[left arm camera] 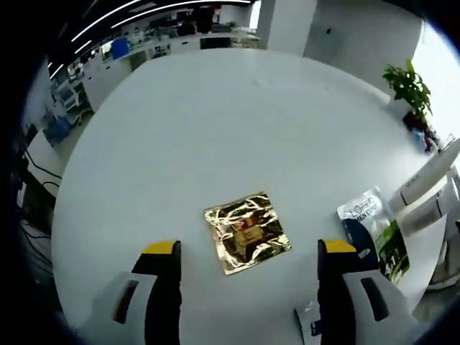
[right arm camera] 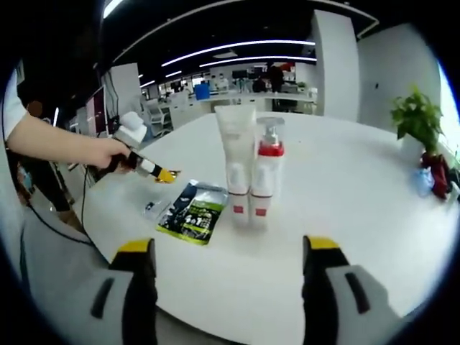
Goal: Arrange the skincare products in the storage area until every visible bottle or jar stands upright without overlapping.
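Sachet print is too small to read, while the white tube (right arm camera: 234, 162) and red-collared pump bottle (right arm camera: 265, 172) stand upright, touching, mid-table beyond the wide-open, empty right gripper (right arm camera: 228, 257); left gripper (left arm camera: 249, 248) likewise gapes empty near a gold foil packet (left arm camera: 246, 231).

White round table (left arm camera: 215, 129) with gold foil packet (left arm camera: 246, 231), green sachet (right arm camera: 192, 210), two upright bottles (right arm camera: 251, 169).

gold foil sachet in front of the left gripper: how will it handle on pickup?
The gold foil sachet lies flat on the white table, so probably hard to get jaws under. Crinkled, glossy foil suggests floppy and somewhat slippery. Likely light; a push would probably slide it.
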Available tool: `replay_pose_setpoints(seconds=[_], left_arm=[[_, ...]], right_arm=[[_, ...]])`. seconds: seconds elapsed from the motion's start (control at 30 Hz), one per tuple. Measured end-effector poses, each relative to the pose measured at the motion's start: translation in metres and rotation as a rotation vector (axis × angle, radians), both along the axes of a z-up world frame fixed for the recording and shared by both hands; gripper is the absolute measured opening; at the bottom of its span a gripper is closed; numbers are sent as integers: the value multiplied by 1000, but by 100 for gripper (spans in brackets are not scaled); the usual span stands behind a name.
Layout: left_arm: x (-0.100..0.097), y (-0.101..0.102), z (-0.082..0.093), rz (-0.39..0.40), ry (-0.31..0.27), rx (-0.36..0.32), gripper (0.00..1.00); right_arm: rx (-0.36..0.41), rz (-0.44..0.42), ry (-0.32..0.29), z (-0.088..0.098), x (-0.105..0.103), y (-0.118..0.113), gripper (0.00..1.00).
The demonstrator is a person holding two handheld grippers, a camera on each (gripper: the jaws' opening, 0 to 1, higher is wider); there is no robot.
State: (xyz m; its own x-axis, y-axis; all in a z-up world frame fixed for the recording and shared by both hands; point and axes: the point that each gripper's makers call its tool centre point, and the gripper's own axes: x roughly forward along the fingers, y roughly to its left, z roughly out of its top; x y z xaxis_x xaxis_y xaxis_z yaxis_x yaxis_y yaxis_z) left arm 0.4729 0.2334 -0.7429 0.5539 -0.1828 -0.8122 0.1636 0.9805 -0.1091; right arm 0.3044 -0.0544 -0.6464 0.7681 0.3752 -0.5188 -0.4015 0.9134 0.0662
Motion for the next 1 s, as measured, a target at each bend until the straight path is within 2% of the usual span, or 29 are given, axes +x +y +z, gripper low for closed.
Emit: replay_pose_setpoints(seconds=[0.1,0.3,0.33,0.43,0.47,0.53,0.6,0.63,0.8,1.0], left_arm=[[6,2,-2,32,-6,31,70],[12,7,-6,28,-6,110,65],[12,4,-5,44,-7,91,64],[12,3,-3,40,-17,96,60],[12,1,-2,38,-21,95,55],[13,-3,2,3,-54,88,33],[14,-3,4,17,-76,94,35],[10,-4,3,26,-59,90,35],[12,-4,5,63,-60,42,34],[7,-4,10,71,-77,46,33]], right_arm=[[3,-8,-4,1,1,-2,84],[-1,-12,-7,1,1,-3,84],[-2,-12,-7,1,2,-3,84],[-1,-13,-8,1,2,-3,83],[0,-11,-7,1,2,-2,83],[2,-6,-7,1,1,-1,82],[0,-3,-7,1,1,-1,82],[1,-3,-7,1,1,-1,82],[5,-4,-9,2,2,-1,82],[5,3,-11,2,1,1,82]])
